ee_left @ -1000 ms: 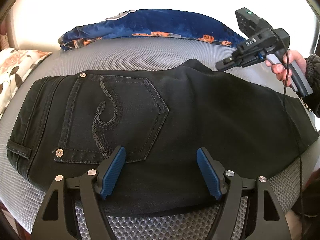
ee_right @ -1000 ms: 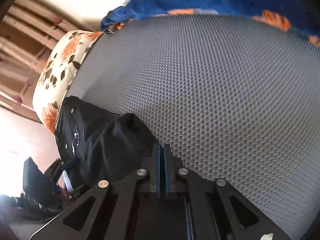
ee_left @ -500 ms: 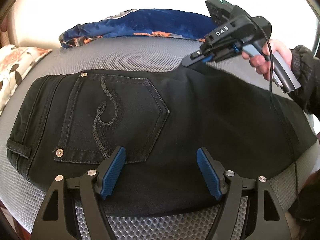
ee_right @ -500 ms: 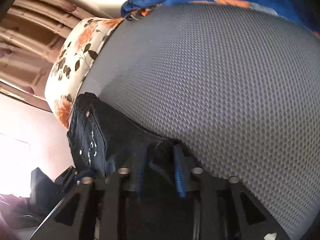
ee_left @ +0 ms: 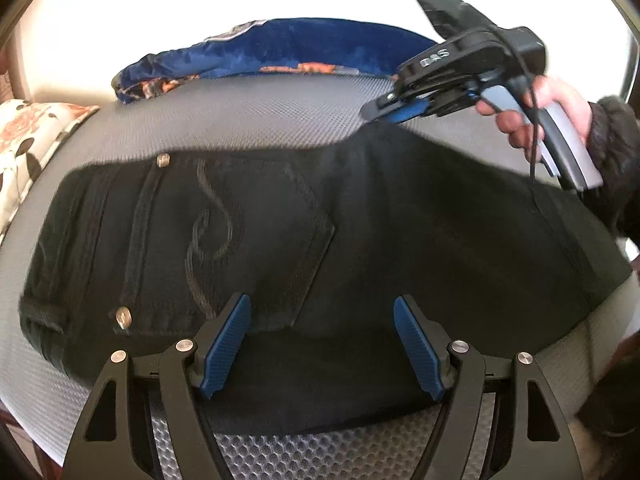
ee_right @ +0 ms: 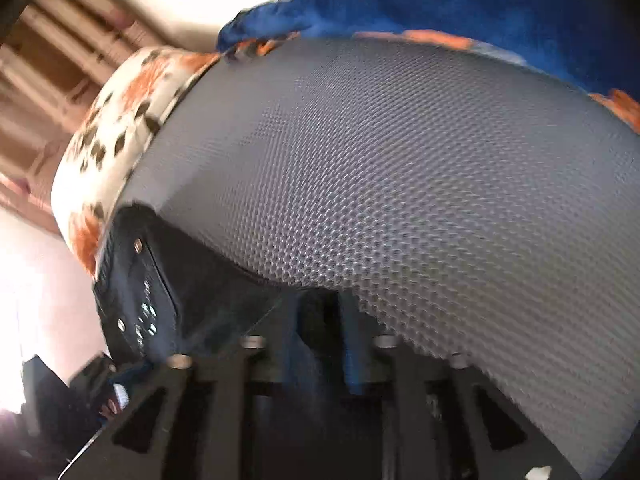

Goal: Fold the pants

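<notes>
So the black pants (ee_left: 360, 240) are lying flat across the grey mesh cushion (ee_left: 256, 128), back side up, and they're my landmark for everything here. The back pocket (ee_left: 248, 236) with the swirly stitching sits toward the waistband end, with a metal rivet (ee_left: 163, 159) at its far corner and another one (ee_left: 123, 317) at its near corner.

The left gripper (ee_left: 322, 348) hangs over the near edge of the pants with its jaws spread wide and nothing pinched; the blue pads (ee_left: 226, 344) are just above the fabric, one by the pocket's lower corner, the other further along the leg side.

The right gripper (ee_left: 380, 114) is at the far edge of the pants, tip right at the top fold of the fabric. A hand (ee_left: 540, 108) in a dark sleeve (ee_left: 612, 152) holds its grey handle. Its jaws are opening, and from the right wrist view (ee_right: 320, 320) there's dark cloth between the fingers, but it's too blurry to say if the pads actually press on it.

Beyond the pants' far edge there's a blue velvety blanket (ee_left: 304, 48) with orange bits, and past the waistband end a white floral pillow (ee_left: 28, 136).
</notes>
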Available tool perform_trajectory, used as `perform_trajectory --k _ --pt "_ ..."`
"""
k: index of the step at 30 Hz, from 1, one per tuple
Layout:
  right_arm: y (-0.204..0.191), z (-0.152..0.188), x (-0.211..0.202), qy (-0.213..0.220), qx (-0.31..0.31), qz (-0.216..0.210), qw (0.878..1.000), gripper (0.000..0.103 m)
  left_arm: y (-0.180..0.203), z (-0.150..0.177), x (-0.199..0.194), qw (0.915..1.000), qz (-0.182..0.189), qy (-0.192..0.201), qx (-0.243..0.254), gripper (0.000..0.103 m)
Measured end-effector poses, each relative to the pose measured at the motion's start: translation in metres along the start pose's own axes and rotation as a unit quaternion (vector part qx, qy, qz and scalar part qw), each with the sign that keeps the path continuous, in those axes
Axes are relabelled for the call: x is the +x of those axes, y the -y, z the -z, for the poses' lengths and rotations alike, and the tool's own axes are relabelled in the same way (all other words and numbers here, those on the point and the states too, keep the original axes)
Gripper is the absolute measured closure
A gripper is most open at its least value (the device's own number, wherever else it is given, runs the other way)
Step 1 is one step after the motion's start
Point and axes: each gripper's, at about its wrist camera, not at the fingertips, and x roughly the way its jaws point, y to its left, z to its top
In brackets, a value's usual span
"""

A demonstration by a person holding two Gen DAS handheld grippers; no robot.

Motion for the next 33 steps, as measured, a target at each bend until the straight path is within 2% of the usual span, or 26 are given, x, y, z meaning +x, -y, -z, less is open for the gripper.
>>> perform_trajectory --k 2,6,10,12,14,18,23,25,29,31,33 --pt "0.002 0.003 -0.030 0.035 0.010 0.004 0.999 0.074 0.004 -0.018 -0.011 0.9994 0.008 0.030 0.013 0.029" --pt "0.016 0.034 -0.096 0.073 0.045 0.033 0.996 0.072 0.016 -0.057 -0.007 0.9971 0.031 0.057 0.039 0.029" --pt "0.029 0.084 -0.135 0.068 0.066 0.137 0.986 0.070 0.034 -0.091 0.028 0.9956 0.056 0.043 0.062 0.029" --pt "0.036 0.110 -0.140 0.049 0.084 0.184 0.978 0.070 0.044 -0.104 0.052 0.9948 0.074 0.020 0.066 0.029" --pt "0.046 0.134 -0.138 0.034 0.105 0.209 0.972 0.070 0.052 -0.111 0.069 0.9936 0.085 0.003 0.074 0.029" --pt "0.066 0.158 -0.129 0.023 0.128 0.236 0.963 0.070 0.067 -0.120 0.094 0.9925 0.061 -0.006 0.106 0.029" --pt "0.078 0.156 -0.112 0.046 0.130 0.284 0.949 0.070 0.061 -0.126 0.125 0.9952 0.030 -0.035 0.086 0.029" --pt "0.079 0.155 -0.111 0.068 0.131 0.295 0.944 0.066 0.056 -0.128 0.127 0.9966 0.032 -0.028 0.070 0.029" --pt "0.083 0.150 -0.111 0.083 0.136 0.298 0.941 0.065 0.058 -0.130 0.128 0.9968 0.012 -0.030 0.073 0.029" --pt "0.083 0.149 -0.116 0.091 0.143 0.282 0.944 0.065 0.057 -0.132 0.119 0.9976 0.004 -0.024 0.065 0.030" --pt "0.082 0.155 -0.132 0.109 0.158 0.256 0.948 0.065 0.055 -0.130 0.103 0.9983 0.016 -0.011 0.056 0.029"
